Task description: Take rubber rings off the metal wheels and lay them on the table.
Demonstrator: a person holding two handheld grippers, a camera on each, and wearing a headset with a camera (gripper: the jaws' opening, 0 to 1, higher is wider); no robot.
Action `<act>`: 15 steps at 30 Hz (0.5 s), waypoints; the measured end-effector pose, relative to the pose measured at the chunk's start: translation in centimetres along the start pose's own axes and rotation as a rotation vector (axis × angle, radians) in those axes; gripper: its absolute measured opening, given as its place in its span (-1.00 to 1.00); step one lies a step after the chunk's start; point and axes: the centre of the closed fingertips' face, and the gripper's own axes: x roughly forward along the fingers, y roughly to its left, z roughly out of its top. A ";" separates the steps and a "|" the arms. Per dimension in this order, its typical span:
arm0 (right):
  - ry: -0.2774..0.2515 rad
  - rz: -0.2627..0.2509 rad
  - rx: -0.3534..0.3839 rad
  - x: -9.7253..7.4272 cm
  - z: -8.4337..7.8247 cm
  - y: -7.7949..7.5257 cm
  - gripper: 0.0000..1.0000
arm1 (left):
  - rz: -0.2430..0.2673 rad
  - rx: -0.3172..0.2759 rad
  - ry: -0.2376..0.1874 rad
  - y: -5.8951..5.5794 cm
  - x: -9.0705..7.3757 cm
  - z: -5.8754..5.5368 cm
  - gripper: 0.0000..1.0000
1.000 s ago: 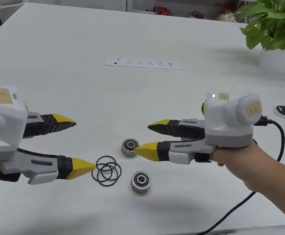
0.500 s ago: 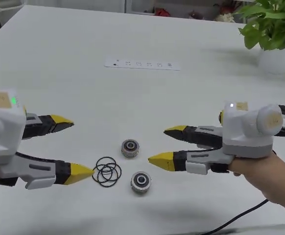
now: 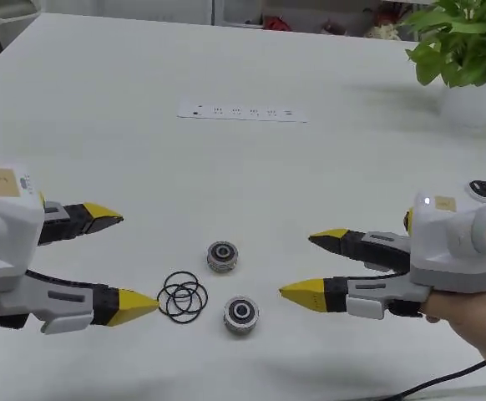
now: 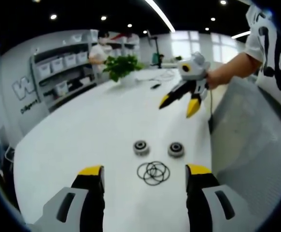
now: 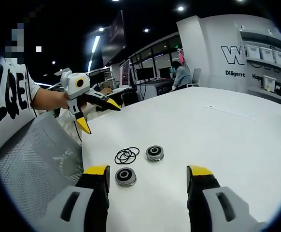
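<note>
Two metal wheels [image 3: 222, 256] sit on the bench [image 3: 226, 167], rubber rings [image 3: 182, 295] piled beside them. Right tool [image 3: 297, 266] backs away, spread and empty; left tool [image 3: 139, 261] is spread too. Stripping looks done.

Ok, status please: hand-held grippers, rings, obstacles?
Left hand-held gripper open, right hand-held gripper open, both empty. Black rubber rings piled on white table beside two round metal wheels. Nothing blocking.

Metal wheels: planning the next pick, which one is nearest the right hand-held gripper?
The wheel closest to the person, just right of the rubber rings, by the right hand-held gripper's lower yellow tip; the other wheel lies farther back.
</note>
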 end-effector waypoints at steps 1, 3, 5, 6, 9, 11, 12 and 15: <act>-0.002 -0.003 0.002 -0.1 0.0 0.0 0.23 | 0.001 0.000 0.001 0.0 0.0 -0.1 0.39; -0.002 -0.005 0.004 -0.2 -0.1 0.0 0.23 | 0.001 0.000 0.002 0.0 -0.1 -0.1 0.39; 0.000 -0.007 0.003 -0.2 -0.3 0.0 0.24 | 0.003 -0.001 0.003 0.0 -0.2 -0.2 0.39; 0.003 -0.007 0.001 -0.2 -0.3 0.1 0.24 | 0.004 -0.001 0.003 0.0 -0.2 -0.2 0.39; 0.003 -0.008 -0.002 -0.3 -0.4 0.2 0.24 | 0.008 -0.002 0.004 0.0 -0.3 -0.3 0.39; 0.003 -0.008 -0.005 -0.3 -0.4 0.2 0.25 | 0.009 -0.002 0.003 0.0 -0.3 -0.3 0.39; 0.003 -0.007 -0.005 -0.3 -0.4 0.2 0.26 | 0.010 -0.002 0.003 0.0 -0.4 -0.3 0.39; 0.004 -0.009 -0.011 -0.4 -0.3 0.2 0.26 | 0.014 -0.002 0.003 0.2 -0.5 -0.3 0.39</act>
